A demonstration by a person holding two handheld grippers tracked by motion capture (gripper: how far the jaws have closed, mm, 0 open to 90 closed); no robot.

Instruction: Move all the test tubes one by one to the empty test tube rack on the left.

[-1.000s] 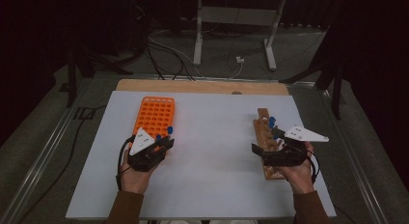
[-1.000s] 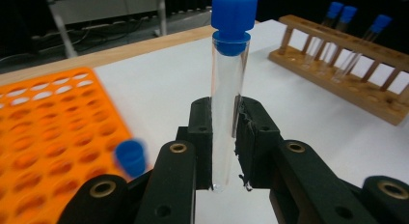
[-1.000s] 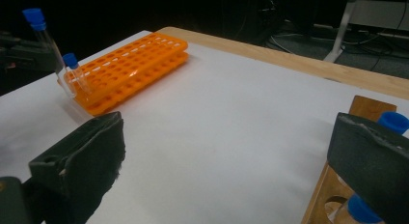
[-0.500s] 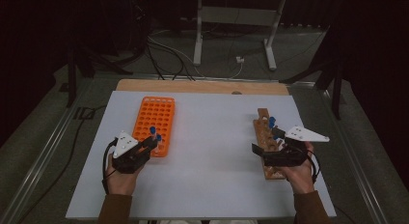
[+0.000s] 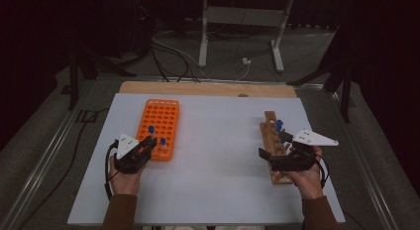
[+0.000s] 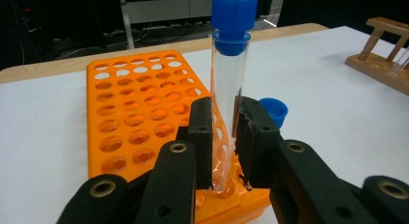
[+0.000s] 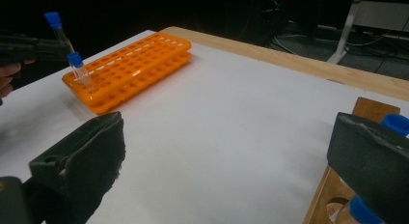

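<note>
A wide, matte white table [image 5: 218,165] with a pale wooden edge strip at its far side carried everything. Toward its left lay the flat orange plastic rack [image 5: 160,126], a glossy rectangular tray pierced by rows of round holes. Toward the right lay the narrow wooden rack [image 5: 275,141], a plain unpainted strip with holes holding blue-capped tubes.

The left gripper [image 6: 224,132], black and hard-edged with bolted arms, was clamped on a clear cylindrical test tube with a blue screw cap [image 6: 230,89]; its pads pressed the smooth wall from both sides. The tube stood upright with its lower end in a hole at the near corner of the orange rack. Just beside it a second blue-capped tube [image 5: 163,141] sat in the same rack.

The right gripper [image 7: 226,156] stood wide apart, its rough, rubbery pads holding nothing, poised over the near end of the wooden rack.
</note>
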